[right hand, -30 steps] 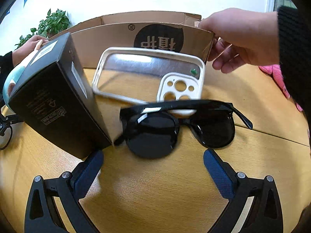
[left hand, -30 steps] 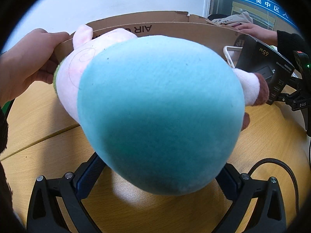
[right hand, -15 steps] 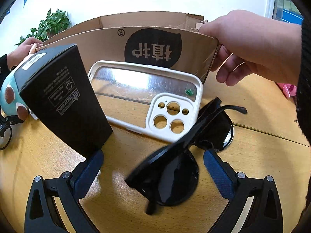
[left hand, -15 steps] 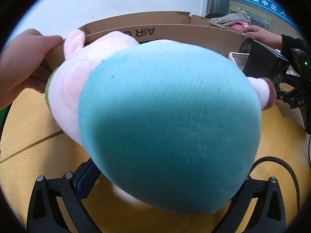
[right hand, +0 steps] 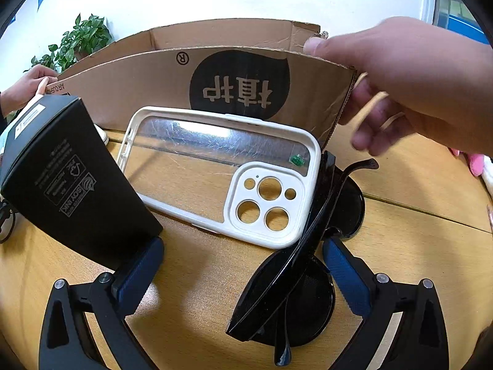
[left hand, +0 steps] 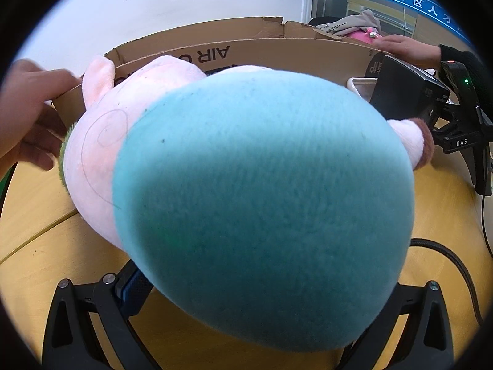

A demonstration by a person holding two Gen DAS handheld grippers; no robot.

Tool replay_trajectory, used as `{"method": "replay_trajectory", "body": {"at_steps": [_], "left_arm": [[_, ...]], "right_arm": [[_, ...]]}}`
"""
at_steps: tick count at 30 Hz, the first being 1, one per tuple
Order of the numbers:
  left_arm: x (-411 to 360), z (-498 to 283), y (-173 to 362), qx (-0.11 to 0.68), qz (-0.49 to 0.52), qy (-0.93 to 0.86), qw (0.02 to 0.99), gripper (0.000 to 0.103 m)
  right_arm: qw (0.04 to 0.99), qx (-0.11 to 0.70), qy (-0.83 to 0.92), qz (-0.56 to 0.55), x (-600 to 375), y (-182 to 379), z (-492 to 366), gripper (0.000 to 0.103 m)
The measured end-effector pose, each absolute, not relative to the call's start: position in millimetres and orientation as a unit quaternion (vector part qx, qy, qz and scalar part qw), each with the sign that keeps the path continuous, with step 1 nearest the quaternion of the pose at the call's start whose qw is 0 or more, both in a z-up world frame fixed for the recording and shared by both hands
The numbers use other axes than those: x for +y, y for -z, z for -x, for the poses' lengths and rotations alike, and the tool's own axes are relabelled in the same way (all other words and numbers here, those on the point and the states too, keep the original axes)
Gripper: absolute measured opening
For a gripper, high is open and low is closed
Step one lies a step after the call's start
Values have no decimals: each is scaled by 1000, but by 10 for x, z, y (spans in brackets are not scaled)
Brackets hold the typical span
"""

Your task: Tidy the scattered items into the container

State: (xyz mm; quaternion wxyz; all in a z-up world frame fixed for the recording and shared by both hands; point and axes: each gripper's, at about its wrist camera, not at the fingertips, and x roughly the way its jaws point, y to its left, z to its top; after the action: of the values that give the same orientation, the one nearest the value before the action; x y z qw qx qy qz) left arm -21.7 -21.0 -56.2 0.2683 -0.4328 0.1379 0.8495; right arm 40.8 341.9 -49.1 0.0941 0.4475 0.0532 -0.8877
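A big plush toy (left hand: 262, 203) with a teal body and pink head fills the left wrist view, lying between the wide-spread fingers of my left gripper (left hand: 246, 289) and pushed against the cardboard box (left hand: 246, 52). My right gripper (right hand: 243, 265) is open. Between its fingers lie black sunglasses (right hand: 295, 271), turned on edge, a white clear phone case (right hand: 215, 172) and a black carton (right hand: 67, 185), all shoved toward the same box (right hand: 154, 86).
Bare hands hold the box's corners, one at the left (left hand: 27, 114) and one at the right (right hand: 409, 83). A black cable (left hand: 456, 271) lies on the wooden table (right hand: 416, 240). A potted plant (right hand: 80, 40) stands behind the box.
Both grippers have pushed forward toward the box. The sunglasses have swung from lying across to standing on edge by the right finger. The plush has slid closer to the box wall.
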Motion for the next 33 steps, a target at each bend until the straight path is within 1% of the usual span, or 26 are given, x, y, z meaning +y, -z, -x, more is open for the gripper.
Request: {"method": "replay_trajectory", "body": {"at_steps": [15, 27, 30, 33], "left_arm": [[-165, 248, 555, 138, 433, -849, 269, 103], [-169, 221, 559, 136, 438, -848, 267, 103], [-251, 198, 531, 121, 456, -849, 237, 103], [-352, 25, 354, 107, 442, -870, 190, 99]], "right_arm": [[94, 53, 888, -448, 3423, 492, -412, 103], [43, 27, 886, -461, 3313, 498, -418, 103], [46, 27, 874, -484, 3346, 497, -661, 103], [32, 25, 890, -454, 3435, 388, -993, 103]]}}
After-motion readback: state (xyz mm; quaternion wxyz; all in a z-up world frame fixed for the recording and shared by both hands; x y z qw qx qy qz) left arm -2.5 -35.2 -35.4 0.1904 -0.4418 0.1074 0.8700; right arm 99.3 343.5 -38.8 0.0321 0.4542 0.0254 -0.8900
